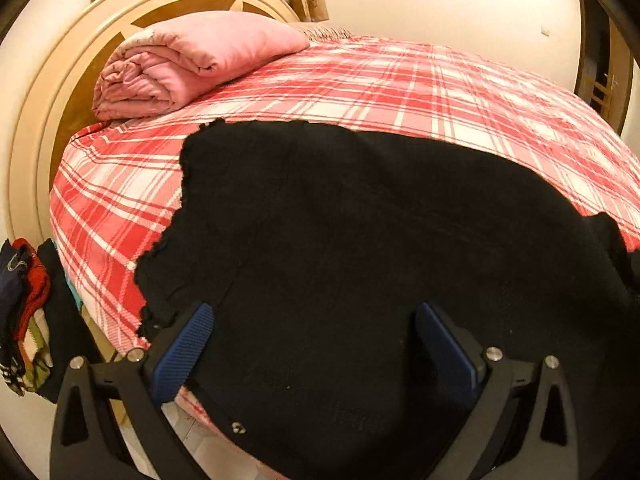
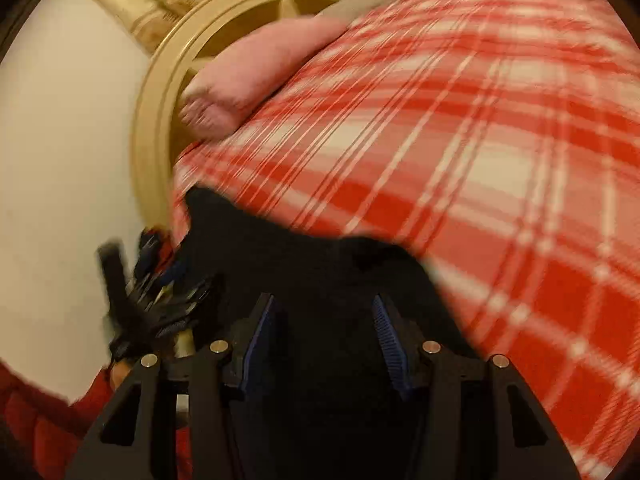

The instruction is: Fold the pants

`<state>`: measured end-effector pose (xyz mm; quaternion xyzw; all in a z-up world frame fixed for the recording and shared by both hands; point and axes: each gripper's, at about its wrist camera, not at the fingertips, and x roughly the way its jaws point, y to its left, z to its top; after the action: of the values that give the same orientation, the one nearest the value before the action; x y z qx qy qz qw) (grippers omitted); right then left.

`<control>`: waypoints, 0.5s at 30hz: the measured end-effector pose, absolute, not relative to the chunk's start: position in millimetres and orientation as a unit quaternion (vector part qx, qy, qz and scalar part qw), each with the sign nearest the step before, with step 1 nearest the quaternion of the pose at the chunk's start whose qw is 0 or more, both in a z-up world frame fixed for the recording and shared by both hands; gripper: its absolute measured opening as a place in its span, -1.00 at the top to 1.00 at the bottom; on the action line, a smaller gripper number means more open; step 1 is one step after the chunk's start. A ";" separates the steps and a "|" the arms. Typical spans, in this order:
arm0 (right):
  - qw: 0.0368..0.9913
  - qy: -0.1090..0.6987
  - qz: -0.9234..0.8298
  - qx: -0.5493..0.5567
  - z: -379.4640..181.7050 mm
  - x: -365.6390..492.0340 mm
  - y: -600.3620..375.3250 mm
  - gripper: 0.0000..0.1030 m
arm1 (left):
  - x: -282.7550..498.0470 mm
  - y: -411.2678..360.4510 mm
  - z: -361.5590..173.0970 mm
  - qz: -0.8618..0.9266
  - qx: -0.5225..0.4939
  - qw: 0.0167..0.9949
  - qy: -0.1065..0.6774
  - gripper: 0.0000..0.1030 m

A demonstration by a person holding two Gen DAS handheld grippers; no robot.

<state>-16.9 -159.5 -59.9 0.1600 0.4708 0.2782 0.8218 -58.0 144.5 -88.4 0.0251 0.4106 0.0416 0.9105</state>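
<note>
Left gripper (image 1: 314, 344) hovering wide-jawed and empty over black pants (image 1: 360, 240) lying spread on the plaid bed (image 1: 400, 84), right gripper (image 2: 324, 344) half-parted above the same cloth, gripping nothing; folding looking barely begun, every crease remaining.

Bedroom, plaid bed (image 1: 400, 92) (rounded headboard (image 1: 48, 128))
</note>
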 end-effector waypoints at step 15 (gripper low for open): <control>0.718 0.494 0.400 0.283 -90.2 23.7 -138.8 -0.19 | -55.8 148.9 -89.3 0.036 0.009 0.907 0.419 -1.00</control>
<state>23.7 -138.8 -90.2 0.2827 0.4941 0.4005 0.7180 -55.8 148.9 -89.3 0.0092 0.4189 0.0362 0.9073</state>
